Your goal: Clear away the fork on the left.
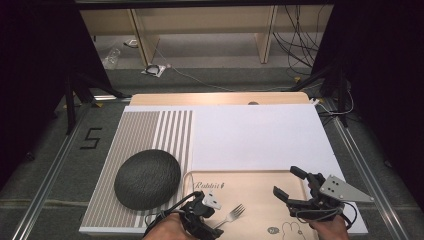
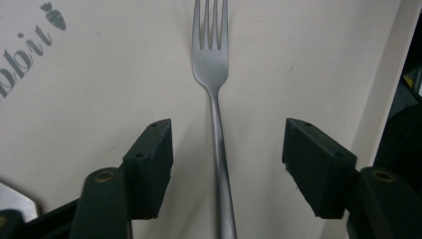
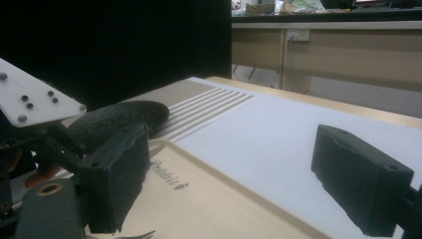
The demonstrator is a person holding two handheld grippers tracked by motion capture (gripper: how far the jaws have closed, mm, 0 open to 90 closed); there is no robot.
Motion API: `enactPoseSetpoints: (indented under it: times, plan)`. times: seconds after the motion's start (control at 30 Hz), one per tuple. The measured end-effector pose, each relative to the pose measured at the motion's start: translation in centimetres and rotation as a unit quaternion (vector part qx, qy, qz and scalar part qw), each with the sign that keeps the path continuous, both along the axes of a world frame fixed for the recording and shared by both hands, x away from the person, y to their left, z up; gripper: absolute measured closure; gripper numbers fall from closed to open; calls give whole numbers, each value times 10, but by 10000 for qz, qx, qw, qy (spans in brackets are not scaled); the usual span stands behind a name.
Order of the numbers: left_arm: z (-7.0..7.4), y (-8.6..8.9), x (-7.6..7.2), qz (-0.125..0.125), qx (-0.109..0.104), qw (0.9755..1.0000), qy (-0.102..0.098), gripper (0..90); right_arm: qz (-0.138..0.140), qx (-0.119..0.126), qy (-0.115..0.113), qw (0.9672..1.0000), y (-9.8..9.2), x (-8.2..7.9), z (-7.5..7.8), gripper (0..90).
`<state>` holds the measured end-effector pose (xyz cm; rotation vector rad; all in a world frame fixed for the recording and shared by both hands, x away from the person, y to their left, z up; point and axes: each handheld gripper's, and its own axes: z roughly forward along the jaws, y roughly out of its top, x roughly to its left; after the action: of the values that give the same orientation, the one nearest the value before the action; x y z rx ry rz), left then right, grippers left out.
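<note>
- Your fork (image 2: pixel 213 69) looks like brushed metal with a soft, satin sheen.
- The tray (image 1: pixel 260 210) under it looks like pale, smooth, matt wood or plastic; you cannot tell which.
- The dark dome (image 1: pixel 147 178) beside it has a rough, pebbled, matt skin.
- The mat (image 1: pixel 260 135) reads as matt white sheet.
- Your jaw pads look like matt black plastic or rubber.

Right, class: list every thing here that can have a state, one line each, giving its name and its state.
fork: lying flat on the tray, tines away from the left gripper, handle between its jaws, untouched
left gripper: open
right gripper: open, empty
tray: flat on the table, holding the fork
dark round mat: flat on the striped placemat
</note>
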<state>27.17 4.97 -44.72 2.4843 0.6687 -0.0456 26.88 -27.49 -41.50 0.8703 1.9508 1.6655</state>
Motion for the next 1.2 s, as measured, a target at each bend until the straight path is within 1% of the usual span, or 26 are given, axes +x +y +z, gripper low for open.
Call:
enactPoseSetpoints:
  times: [0.07,0.2,0.27,0.37,0.4,0.47,0.57,0.7,0.77,0.8,0.83,0.9,0.93,1.2]
  plan:
    - [0,-2,-2,-5,-11,10000,-74,381,-4,-11,8,10000,0,0,0,163]
    - [-1,-5,-6,-87,-86,9997,-233,558,0,0,1,10000,0,0,0,163]
    - [-2,-7,-7,-110,-46,9995,-303,646,-14,-25,15,10000,0,0,0,163]
    - [-4,-9,-8,-179,-37,9994,-310,788,-7,-29,18,10000,0,0,0,163]
    - [-6,-11,-9,-249,6,9992,-316,824,-7,-31,17,10000,0,0,0,163]
    - [-9,-13,-11,-260,26,9992,-306,879,-13,-38,25,10000,0,0,0,163]
    - [-13,-17,-11,-331,129,9989,-318,892,1,-13,9,10000,0,0,0,163]
    - [-17,-20,-12,-352,195,9986,-342,893,-7,-32,14,10000,0,0,0,163]
    - [-18,-21,-11,-307,271,9985,-364,893,-12,-31,14,10000,0,0,0,163]
    - [-18,-21,-11,-307,271,9985,-364,893,-12,-31,14,10000,0,0,0,163]
    - [-20,-20,-10,-224,359,9984,-364,893,-8,-25,13,10000,0,0,0,163]
    - [-20,-19,-8,-168,357,9986,-346,893,-13,-38,18,10000,0,0,0,163]
    - [-20,-19,-8,-140,378,9985,-382,893,-10,-35,14,10000,0,0,0,163]
    - [-21,-15,-4,-74,381,9983,-433,894,-10,-39,12,10000,0,0,0,164]
